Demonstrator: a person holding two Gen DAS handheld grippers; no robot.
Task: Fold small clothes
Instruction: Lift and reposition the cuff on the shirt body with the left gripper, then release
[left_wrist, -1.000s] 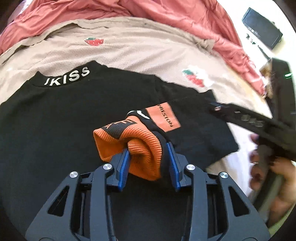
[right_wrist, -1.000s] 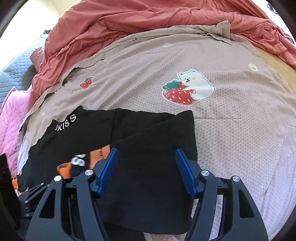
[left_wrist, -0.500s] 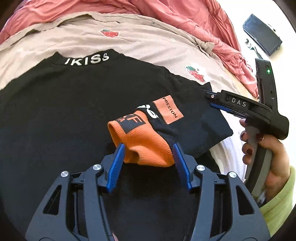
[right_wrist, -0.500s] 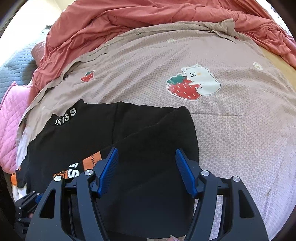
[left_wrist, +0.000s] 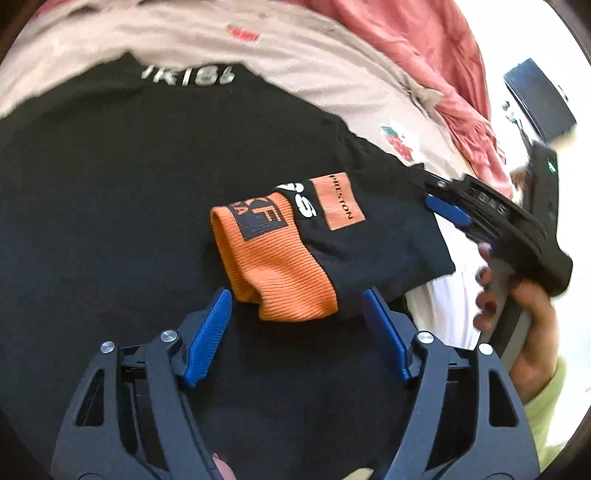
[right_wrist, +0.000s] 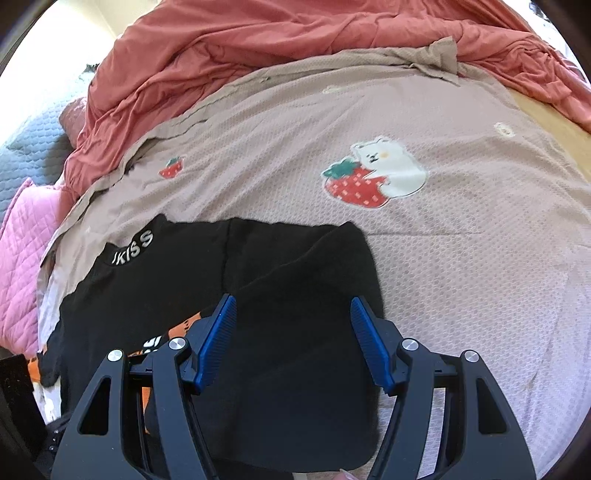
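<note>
Our left gripper (left_wrist: 295, 302) spread wide, empty, just short of the orange cuff (left_wrist: 273, 258) | our right gripper (right_wrist: 291, 310) parted, holding nothing, above the black sweater (right_wrist: 258, 332) on the strawberry-print blanket (right_wrist: 461, 258) | left view alone shows the cuff whole; right view alone shows the bear patch (right_wrist: 376, 173)

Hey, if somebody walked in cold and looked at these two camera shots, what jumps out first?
The bright orange cuff of a sleeve, folded across the middle of a black top, just ahead of the open left gripper. Next, the bear hugging a strawberry printed on the beige blanket, up right of the open right gripper.
</note>
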